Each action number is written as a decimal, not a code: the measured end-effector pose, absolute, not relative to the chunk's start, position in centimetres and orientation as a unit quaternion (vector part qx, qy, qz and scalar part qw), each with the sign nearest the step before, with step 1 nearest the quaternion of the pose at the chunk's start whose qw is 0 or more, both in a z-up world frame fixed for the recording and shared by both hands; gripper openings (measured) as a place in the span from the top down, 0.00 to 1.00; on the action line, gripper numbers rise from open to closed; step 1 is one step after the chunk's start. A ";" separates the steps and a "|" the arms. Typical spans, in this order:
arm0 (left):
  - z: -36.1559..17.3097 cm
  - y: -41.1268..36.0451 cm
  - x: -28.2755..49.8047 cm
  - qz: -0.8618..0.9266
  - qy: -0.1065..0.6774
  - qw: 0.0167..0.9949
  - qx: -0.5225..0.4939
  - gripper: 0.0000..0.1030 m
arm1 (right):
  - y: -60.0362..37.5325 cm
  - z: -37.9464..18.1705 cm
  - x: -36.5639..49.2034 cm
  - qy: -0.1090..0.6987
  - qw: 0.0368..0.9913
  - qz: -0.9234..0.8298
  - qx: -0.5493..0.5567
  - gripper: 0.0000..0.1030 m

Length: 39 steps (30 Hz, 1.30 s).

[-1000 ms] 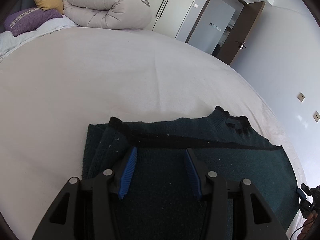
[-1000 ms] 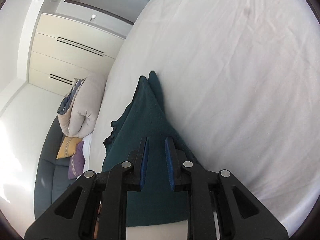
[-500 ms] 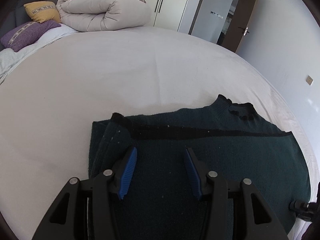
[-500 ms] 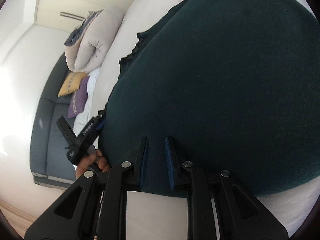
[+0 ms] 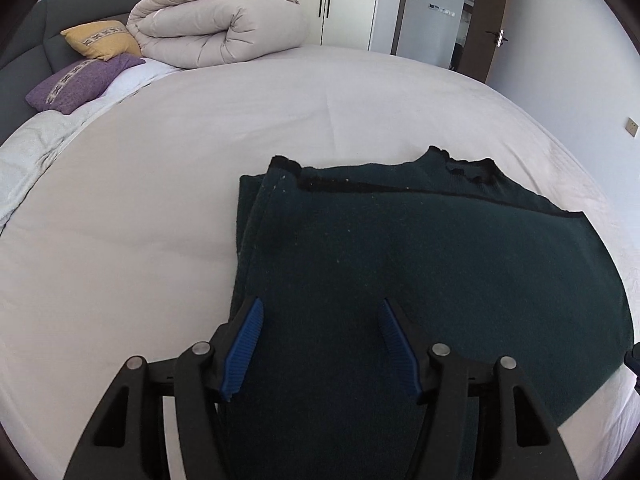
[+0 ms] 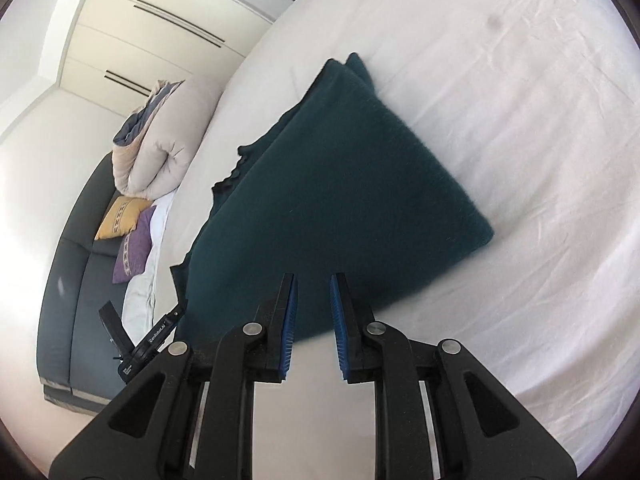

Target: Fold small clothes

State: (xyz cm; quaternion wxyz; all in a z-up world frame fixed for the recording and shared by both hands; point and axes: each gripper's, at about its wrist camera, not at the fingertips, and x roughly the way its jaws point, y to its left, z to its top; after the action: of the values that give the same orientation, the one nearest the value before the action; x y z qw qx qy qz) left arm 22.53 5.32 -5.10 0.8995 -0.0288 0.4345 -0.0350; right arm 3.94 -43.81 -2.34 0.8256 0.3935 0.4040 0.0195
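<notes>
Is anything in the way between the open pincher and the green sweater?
Nothing visible is. The left gripper is open right over the dark green sweater, which lies on the bed sheet; only sweater shows between its jaws.

A bedroom in soft daylight. A wide bed [image 5: 168,208] covered by a smooth white sheet fills most of the view. At its head stands a dark grey padded headboard [image 5: 28,48]. Against it lean a mustard-yellow cushion [image 5: 102,40] and, just in front, a purple cushion [image 5: 80,82], both with a pale patterned band. Beside them lies a rolled beige duvet [image 5: 220,32] with a grey-blue lining. Behind the bed, cream wardrobe doors [image 6: 132,44] with long dark handles line the wall. To the right, a brown door [image 5: 494,20] stands open. The side wall [image 5: 572,60] is pale, with a light switch plate [image 5: 633,127].
</notes>
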 end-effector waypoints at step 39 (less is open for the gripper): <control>-7.6 15.1 19.4 -0.124 0.492 0.813 -0.287 0.16 | -39.0 1.8 7.4 0.390 0.839 0.132 0.356 0.29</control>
State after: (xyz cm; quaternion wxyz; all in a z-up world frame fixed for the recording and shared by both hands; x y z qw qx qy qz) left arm 19.36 15.05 -7.59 0.8128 -0.2870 0.4916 -0.1238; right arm 7.37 -39.03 1.80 0.8388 0.3559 0.3902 0.1322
